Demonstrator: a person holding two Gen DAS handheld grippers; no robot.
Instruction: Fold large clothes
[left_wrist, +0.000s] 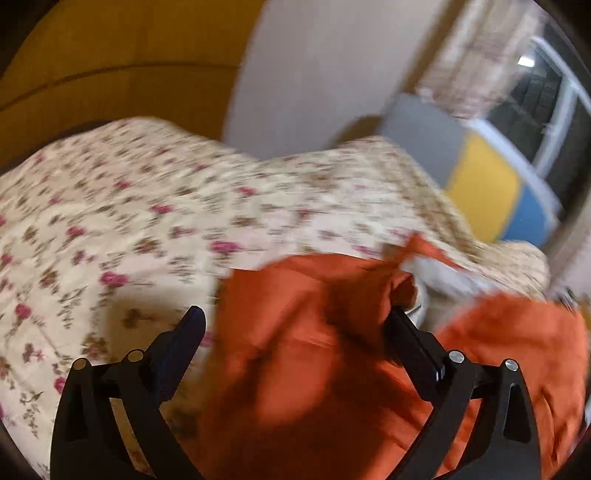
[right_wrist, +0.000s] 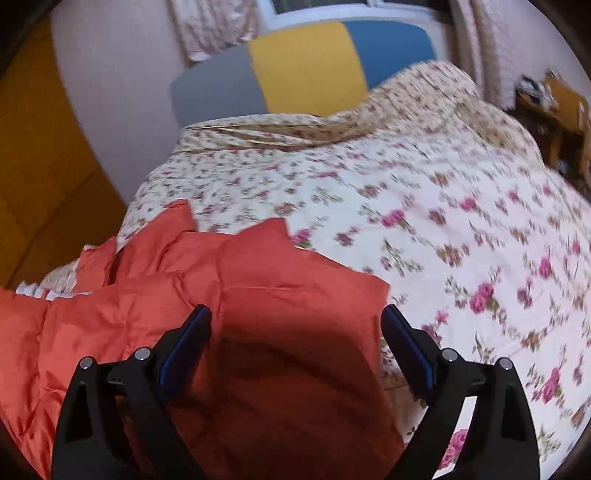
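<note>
An orange-red padded garment (left_wrist: 303, 332) lies on a floral bedspread (left_wrist: 129, 206). My left gripper (left_wrist: 295, 317) hovers over the garment with its jaws wide apart; the pads do not press the fabric, and a crumpled fold rises beside the right finger (left_wrist: 410, 343). A bit of white lining (left_wrist: 439, 280) shows at the garment's far edge. In the right wrist view the same garment (right_wrist: 258, 295) lies flatter, with quilted seams and pointed corners. My right gripper (right_wrist: 295, 317) stands open above it, nothing clamped. Both views are blurred.
The bedspread (right_wrist: 424, 206) covers the whole bed. A grey, yellow and blue headboard (right_wrist: 306, 62) stands at the far end, below a window (left_wrist: 546, 107). A yellow-brown wardrobe (left_wrist: 110, 74) is at the left, a wooden shelf (right_wrist: 557, 114) at the right.
</note>
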